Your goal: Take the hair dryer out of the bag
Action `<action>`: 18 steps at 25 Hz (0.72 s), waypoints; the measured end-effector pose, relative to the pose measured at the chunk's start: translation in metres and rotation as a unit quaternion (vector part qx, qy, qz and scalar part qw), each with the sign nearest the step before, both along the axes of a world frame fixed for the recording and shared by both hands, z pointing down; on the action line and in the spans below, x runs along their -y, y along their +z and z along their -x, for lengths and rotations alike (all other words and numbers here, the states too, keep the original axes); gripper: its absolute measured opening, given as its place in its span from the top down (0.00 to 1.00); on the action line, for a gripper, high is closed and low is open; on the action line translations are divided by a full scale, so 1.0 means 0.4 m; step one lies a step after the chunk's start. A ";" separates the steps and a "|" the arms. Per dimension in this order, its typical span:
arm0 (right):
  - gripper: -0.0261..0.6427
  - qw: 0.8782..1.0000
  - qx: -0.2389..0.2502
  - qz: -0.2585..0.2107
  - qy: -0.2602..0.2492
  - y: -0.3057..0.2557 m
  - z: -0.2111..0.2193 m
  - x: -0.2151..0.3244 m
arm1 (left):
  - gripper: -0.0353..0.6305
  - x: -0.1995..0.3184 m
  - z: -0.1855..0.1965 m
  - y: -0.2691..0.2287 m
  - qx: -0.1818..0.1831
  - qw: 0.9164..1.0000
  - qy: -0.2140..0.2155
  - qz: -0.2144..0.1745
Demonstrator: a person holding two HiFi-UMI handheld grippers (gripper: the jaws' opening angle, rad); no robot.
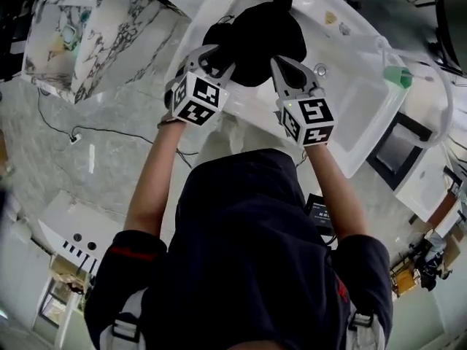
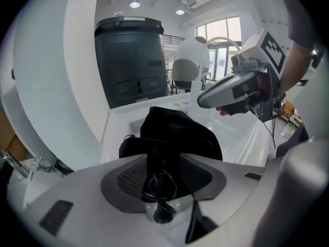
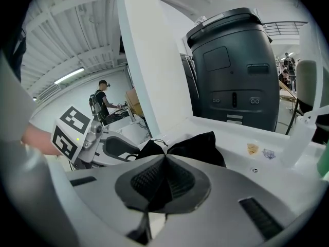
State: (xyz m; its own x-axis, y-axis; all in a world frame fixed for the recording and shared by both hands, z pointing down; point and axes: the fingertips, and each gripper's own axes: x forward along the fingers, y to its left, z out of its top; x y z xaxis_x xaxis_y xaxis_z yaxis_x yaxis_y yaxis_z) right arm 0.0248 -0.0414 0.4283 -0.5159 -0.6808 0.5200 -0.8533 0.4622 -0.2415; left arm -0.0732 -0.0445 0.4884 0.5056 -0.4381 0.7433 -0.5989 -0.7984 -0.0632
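- Head view: a black bag (image 1: 255, 39) lies on the white bench (image 1: 357, 115); the hair dryer is unseen, presumably still inside.
- Risk: the left hand-held gripper (image 1: 214, 55), jaws apart around cloth and a looped cord (image 2: 160, 187), could snag that cord or lift the whole bag.
- Right hand-held gripper (image 1: 283, 65) is clamped on the bag's cloth; both point forward and down, side by side.

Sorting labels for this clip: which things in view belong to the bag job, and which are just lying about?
In the job:
bag, pinched by the right tongs
left tongs, open, a cord between them
dryer: not seen

Lying about:
green thing
dark machine
marble block
white basin under the bag
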 end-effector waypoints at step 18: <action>0.91 1.000 -0.001 0.010 0.003 0.033 -0.032 0.046 | 0.55 0.025 -0.018 0.116 0.134 0.985 0.106 0.011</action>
State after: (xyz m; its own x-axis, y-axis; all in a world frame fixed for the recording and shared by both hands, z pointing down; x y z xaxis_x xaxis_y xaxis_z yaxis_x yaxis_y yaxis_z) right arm 0.0377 -0.0599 0.4415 -0.5103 -0.6736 0.5346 -0.8569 0.4512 -0.2493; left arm -0.0660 -0.0544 0.5348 0.3676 -0.3271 0.8705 -0.3834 -0.9062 -0.1786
